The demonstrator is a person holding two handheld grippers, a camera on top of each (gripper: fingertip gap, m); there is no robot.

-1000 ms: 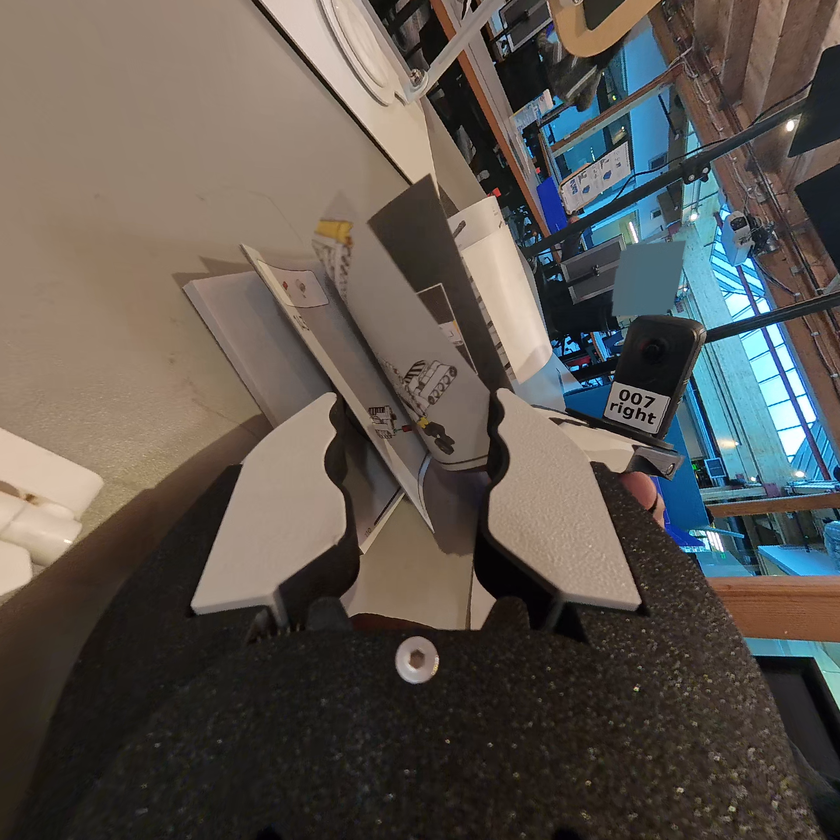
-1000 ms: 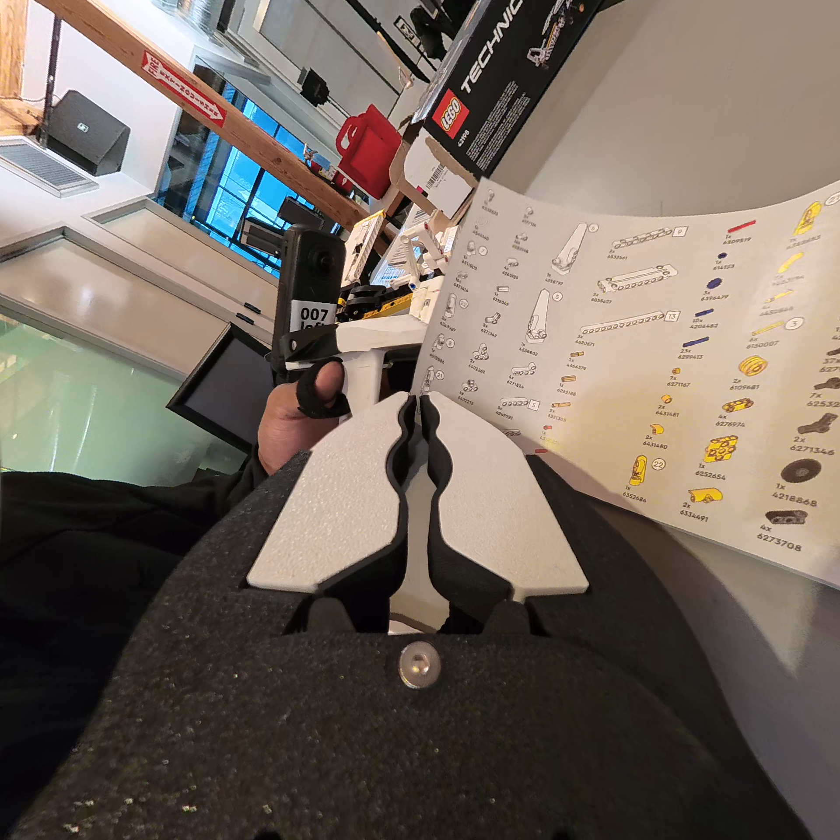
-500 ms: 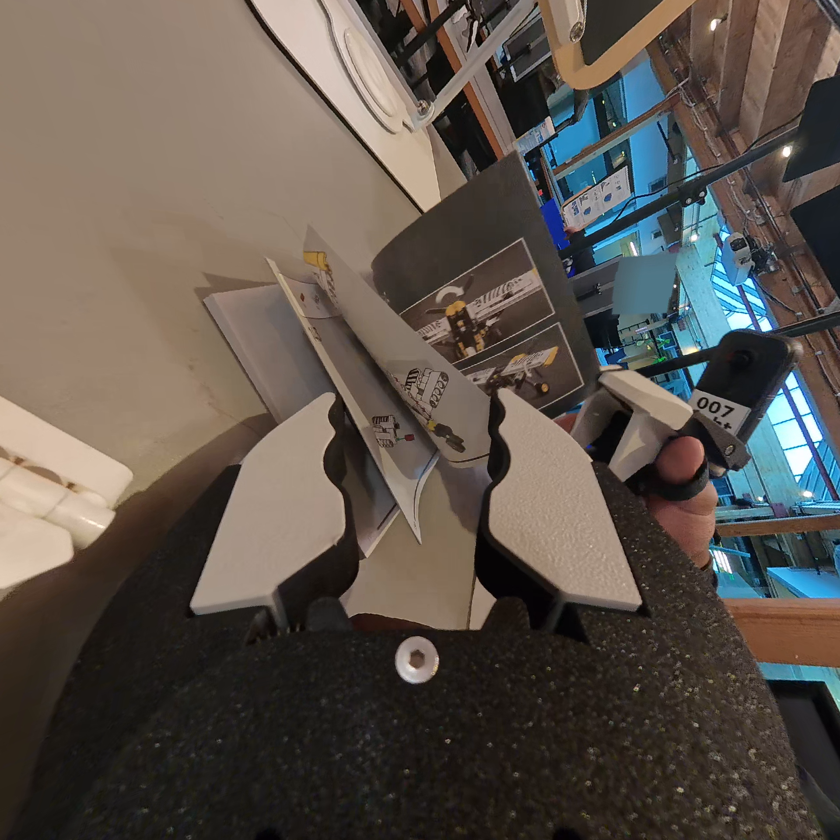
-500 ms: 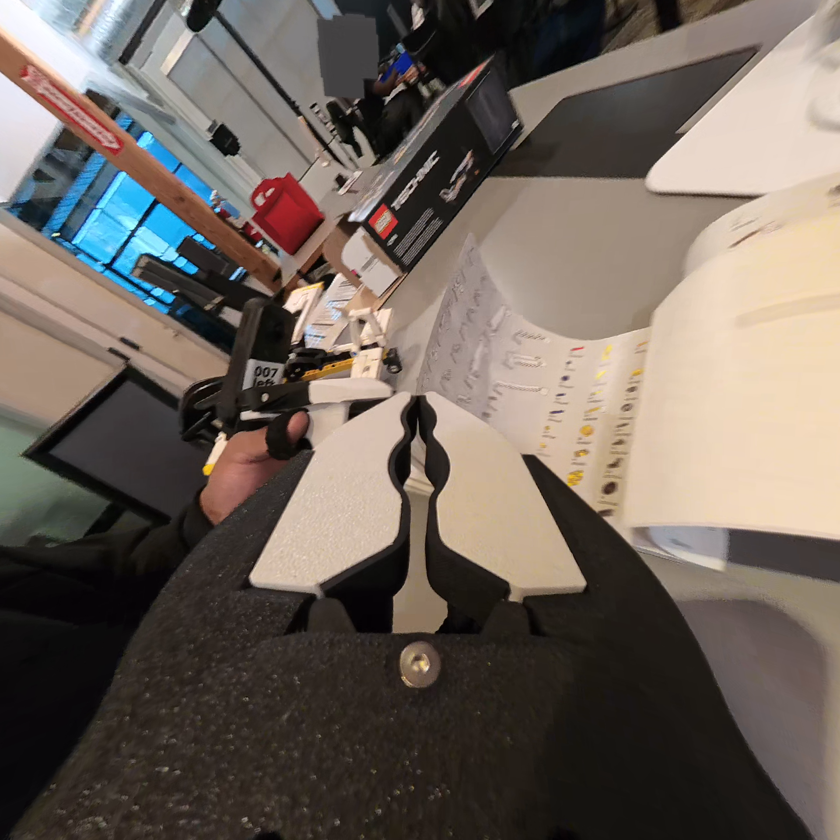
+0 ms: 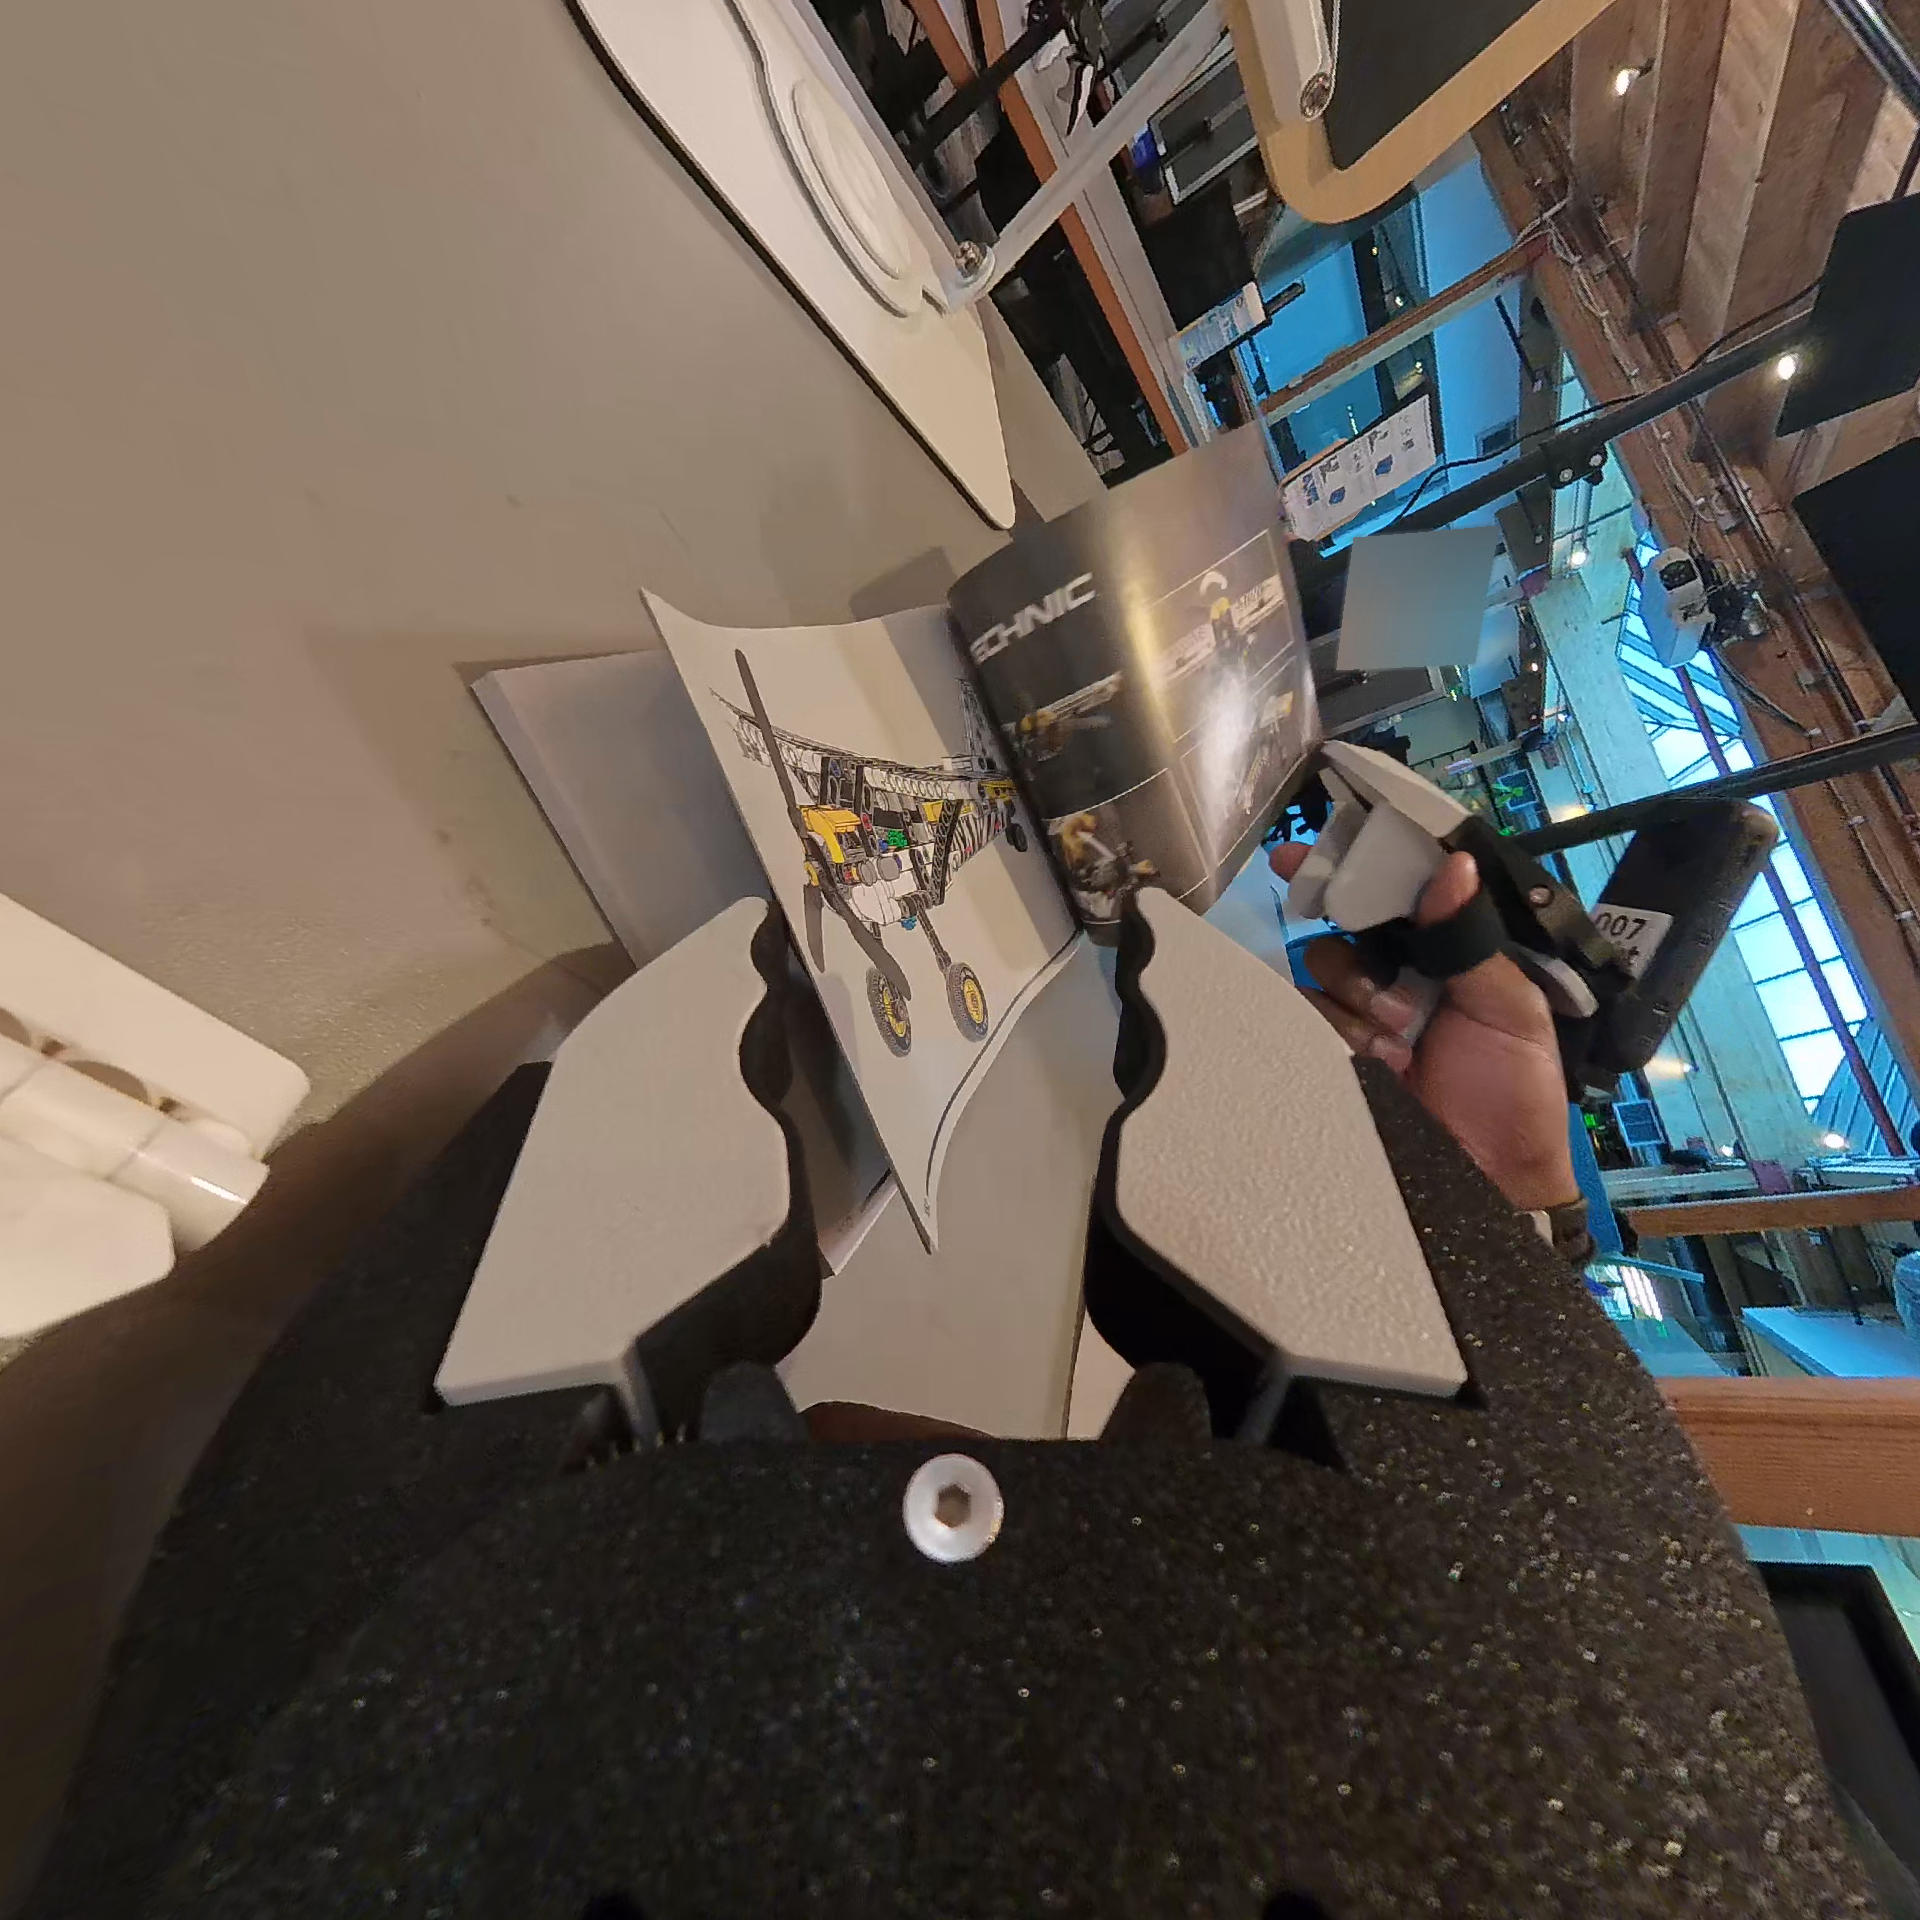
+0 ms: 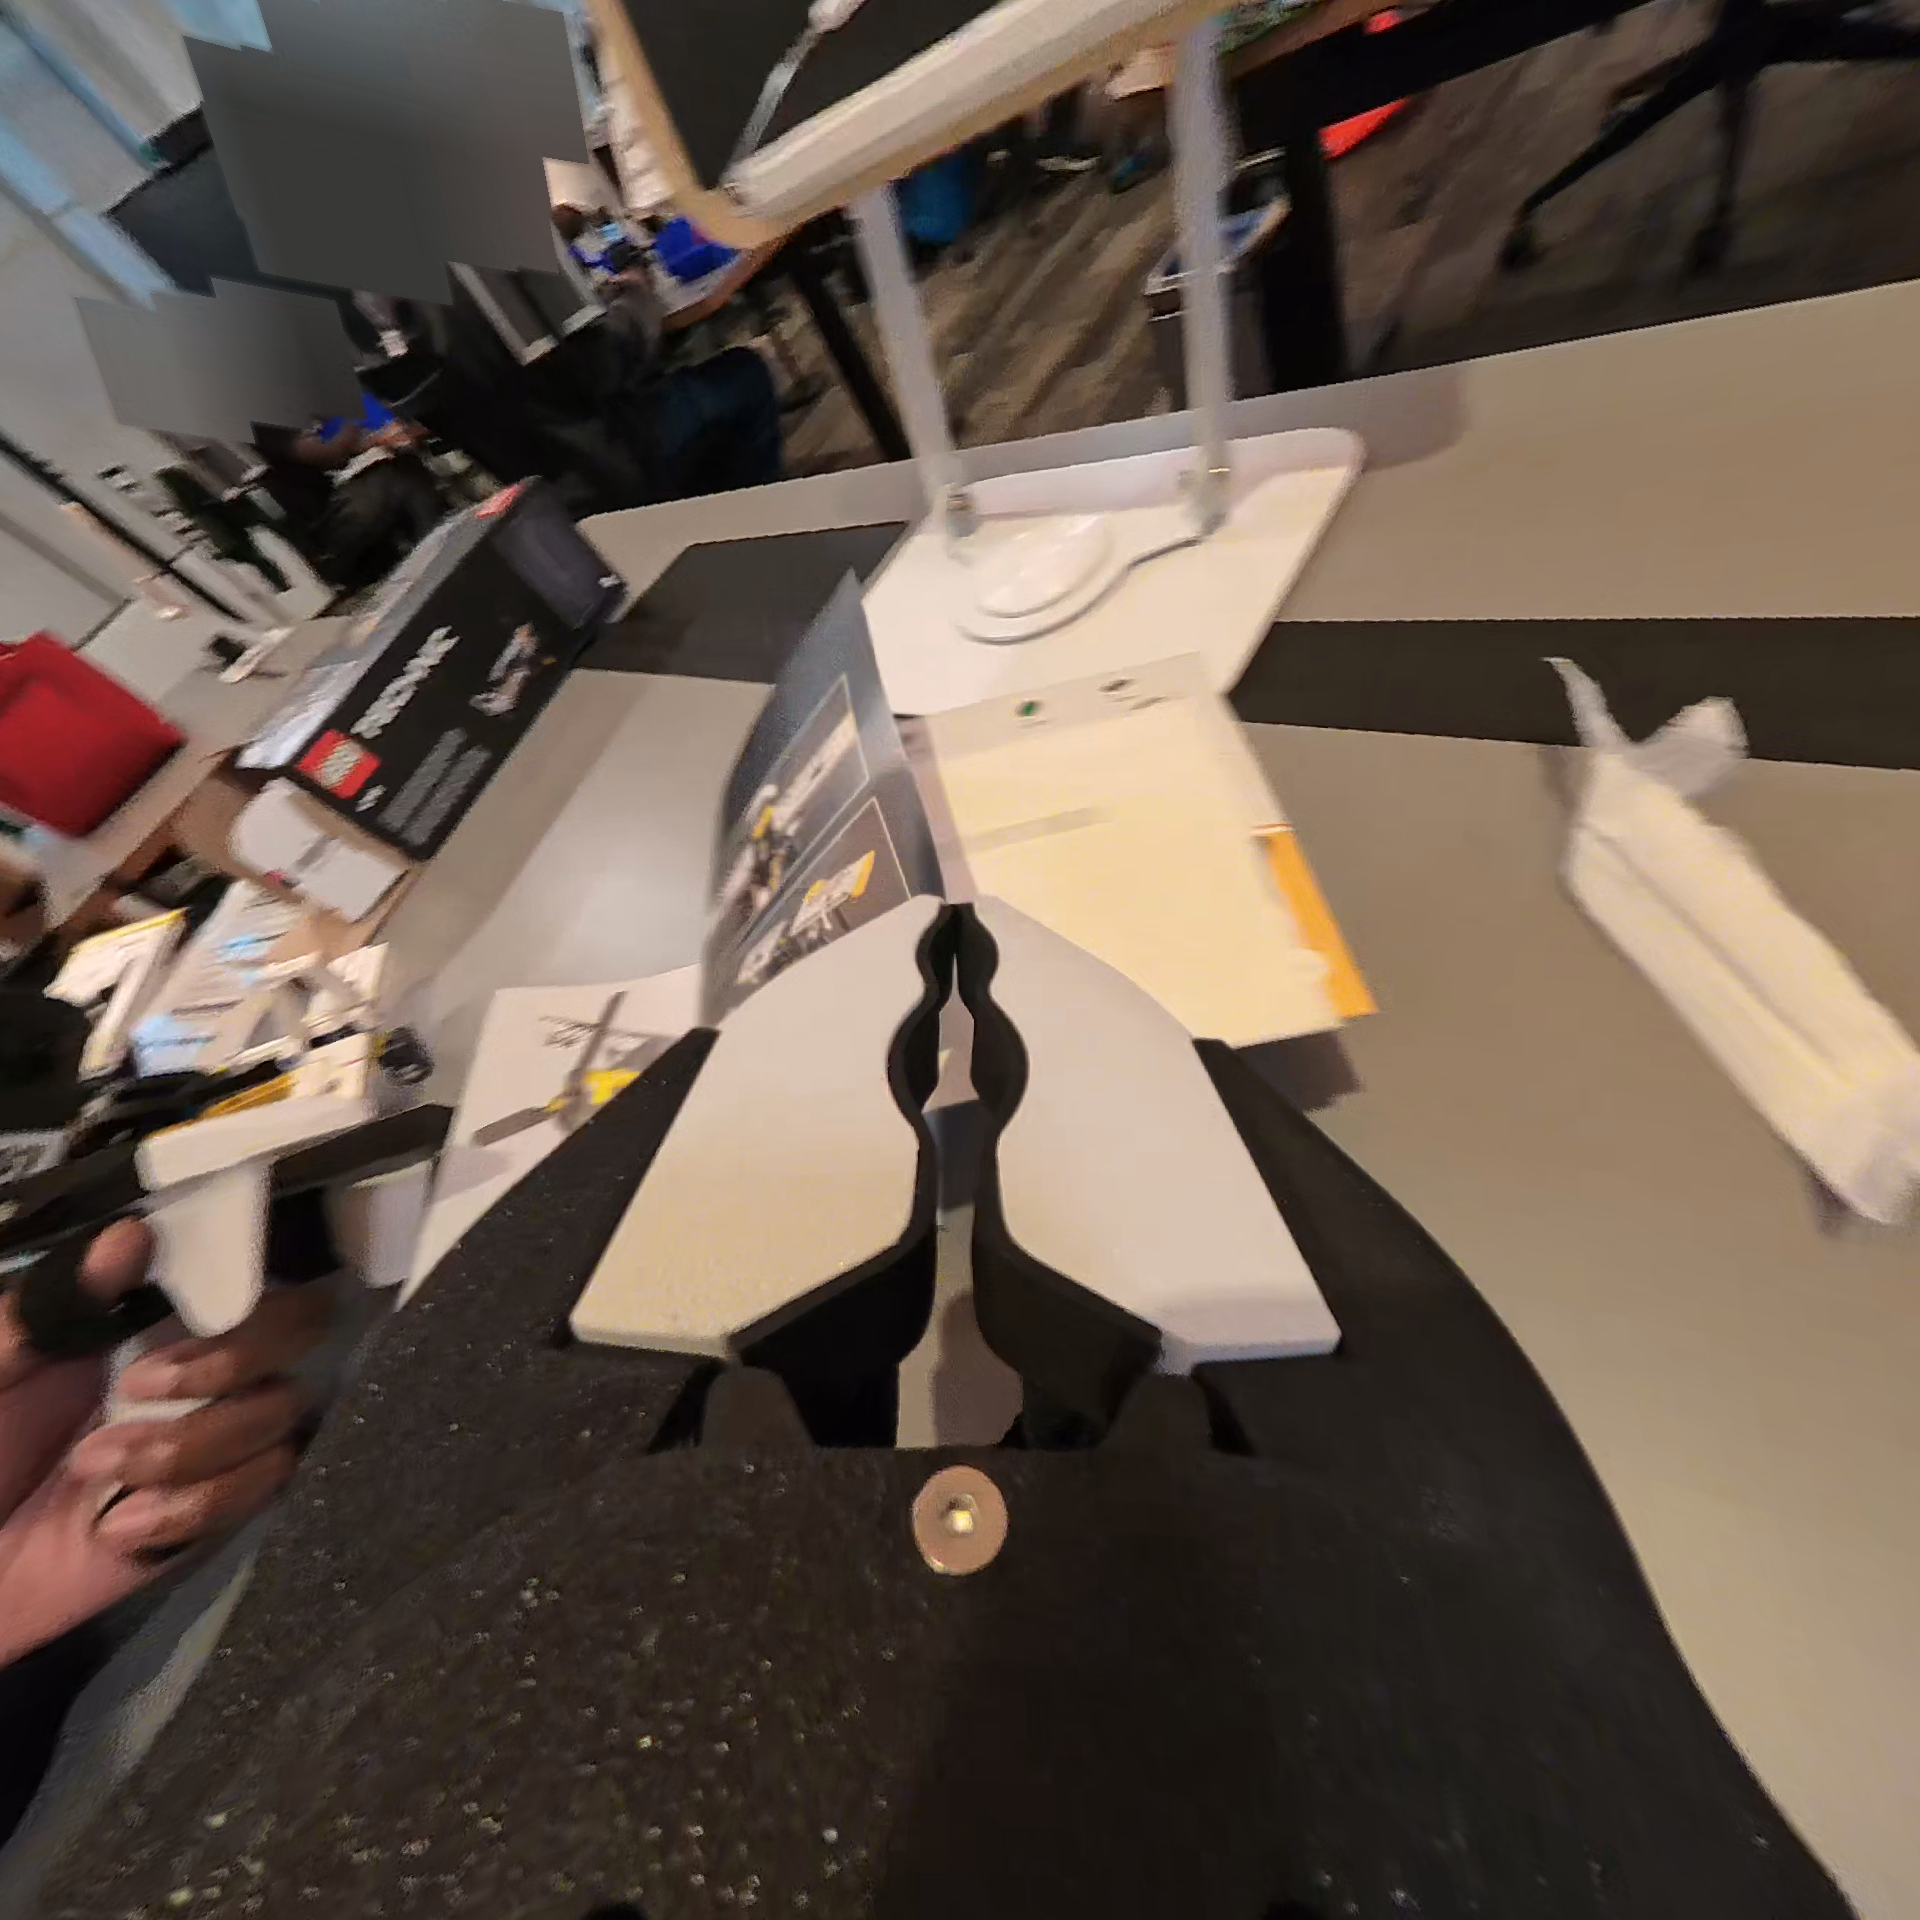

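Left wrist view: left tool released, jaws wide; an open booklet stands between them, airplane page near the left finger, no pad pressing. At right of frame, right tool pinches the booklet's dark cover at its edge. Right wrist view: right tool clenched at frame centre on that cover. Grey counter below; crumpled white wrapper at right.

Black boxed set, crumpled white wrapper, lamp base.
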